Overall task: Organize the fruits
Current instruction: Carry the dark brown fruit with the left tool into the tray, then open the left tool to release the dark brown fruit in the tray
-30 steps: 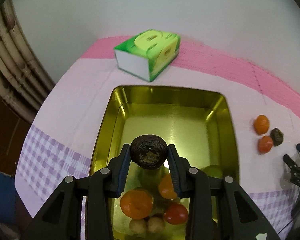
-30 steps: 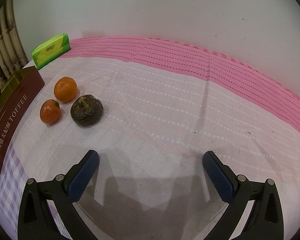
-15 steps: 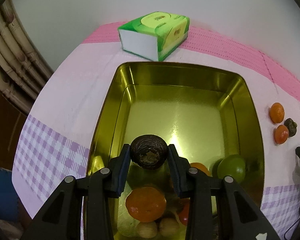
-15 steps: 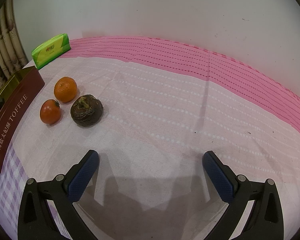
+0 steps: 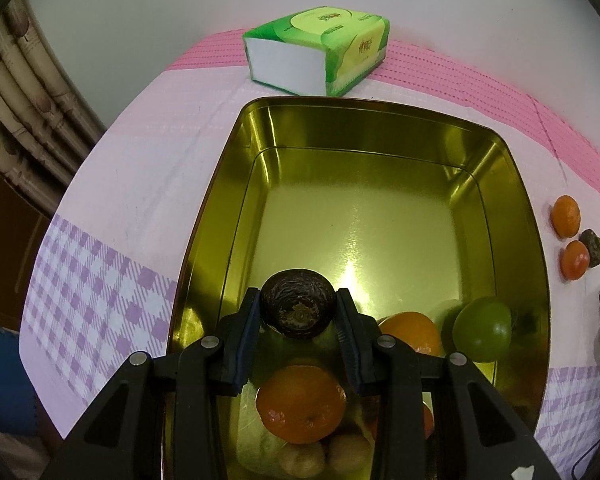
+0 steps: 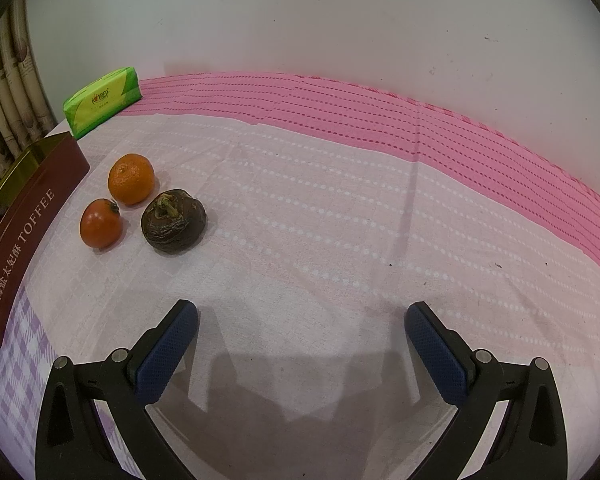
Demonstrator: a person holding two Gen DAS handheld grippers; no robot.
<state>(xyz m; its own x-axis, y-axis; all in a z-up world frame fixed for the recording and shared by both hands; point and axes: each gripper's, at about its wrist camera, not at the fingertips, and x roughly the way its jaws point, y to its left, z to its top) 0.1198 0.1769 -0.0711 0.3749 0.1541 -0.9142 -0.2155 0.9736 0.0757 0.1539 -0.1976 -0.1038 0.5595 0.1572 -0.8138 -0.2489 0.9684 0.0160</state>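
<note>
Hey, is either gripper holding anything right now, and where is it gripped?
The left gripper holds a dark brown fruit, pinched at its two opposite sides, above the gold tin. The right gripper is open, empty.

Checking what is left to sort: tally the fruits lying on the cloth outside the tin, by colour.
Orange fruit: 1
Red-orange fruit: 1
Dark brown fruit: 1
Total: 3
</note>
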